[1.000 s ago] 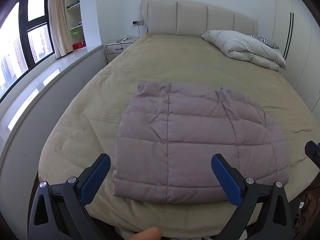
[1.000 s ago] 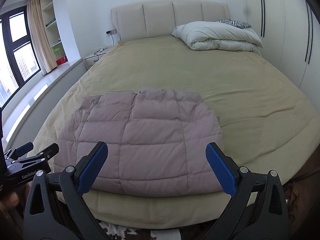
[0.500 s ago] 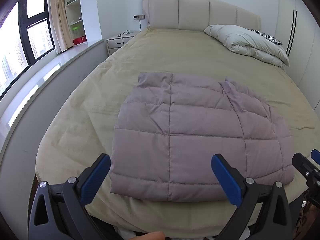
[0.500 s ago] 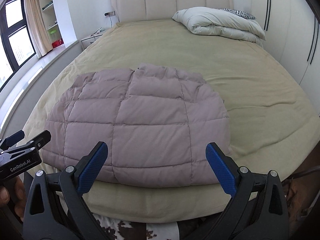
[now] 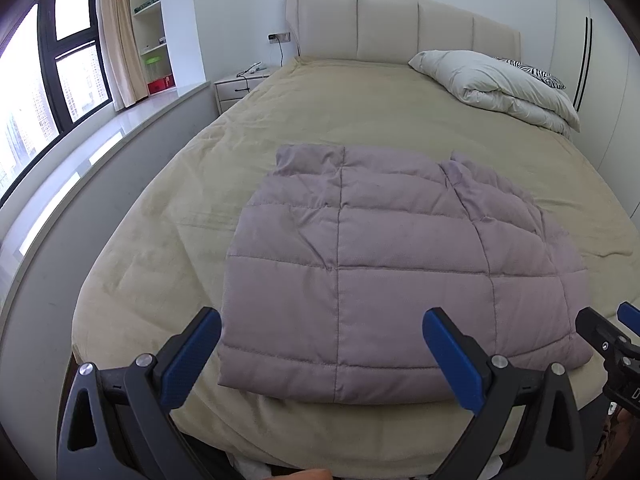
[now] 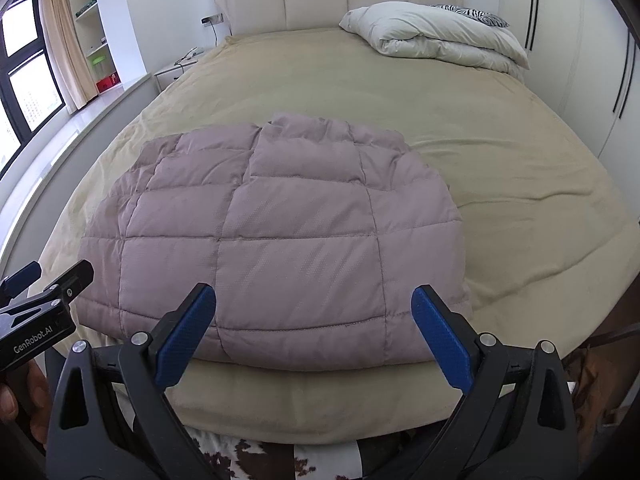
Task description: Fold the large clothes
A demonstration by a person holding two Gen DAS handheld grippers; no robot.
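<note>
A mauve quilted puffer garment (image 5: 384,264) lies folded into a rough rectangle near the foot of the bed (image 5: 360,112); the same garment (image 6: 280,232) fills the middle of the right wrist view. My left gripper (image 5: 320,348) hovers open over its near left edge, blue pads wide apart, nothing between them. My right gripper (image 6: 312,328) hangs open over the near right part of the garment, also empty. The two grippers are side by side: the right one's tip (image 5: 612,344) shows at the left view's right edge, the left one (image 6: 40,304) at the right view's left edge.
The bed has a beige cover and a padded headboard (image 5: 400,28). A folded white duvet (image 5: 492,84) with a zebra-print pillow lies at the head right. A nightstand (image 5: 240,84), window ledge and window stand to the left, wardrobe doors (image 6: 580,40) to the right.
Both grippers have moved forward and down toward the garment's near edge, which now looks larger and closer. Both stayed open. The garment has not moved.
</note>
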